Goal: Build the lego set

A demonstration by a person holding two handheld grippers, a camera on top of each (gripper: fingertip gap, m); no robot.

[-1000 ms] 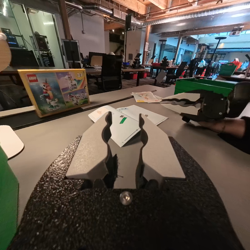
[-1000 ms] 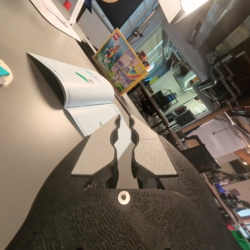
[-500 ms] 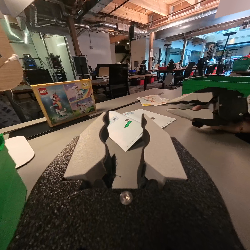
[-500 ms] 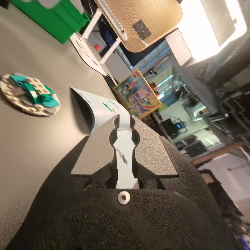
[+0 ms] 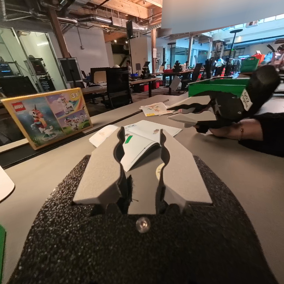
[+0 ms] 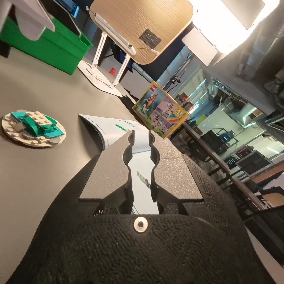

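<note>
My left gripper [image 5: 141,133] is open and empty, low over the grey table [image 5: 230,176], pointing at the open instruction booklet [image 5: 144,138]. My right gripper [image 6: 141,133] is tilted on its side, its jaws a narrow gap apart with nothing between them. It also shows in the left wrist view [image 5: 182,115], held by a hand above the table right of the booklet [image 6: 107,127]. A round white plate with teal and white bricks [image 6: 32,127] lies left of the booklet. Its edge [image 5: 158,170] peeks between my left fingers.
The set's yellow box [image 5: 47,116] stands at the table's back edge, also in the right wrist view [image 6: 161,113]. A green bin [image 5: 215,87] stands at the right and another [image 6: 46,44] at the left. A white stand with a wooden board [image 6: 138,30] is near the box. Loose leaflets [image 5: 153,108] lie behind. Tip to tip, the grippers are about 15 cm apart.
The right gripper has swung and pulled back, bringing the round plate and green bin into its view. The left gripper has shifted slightly closer to the booklet. Jaw gaps are unchanged.
</note>
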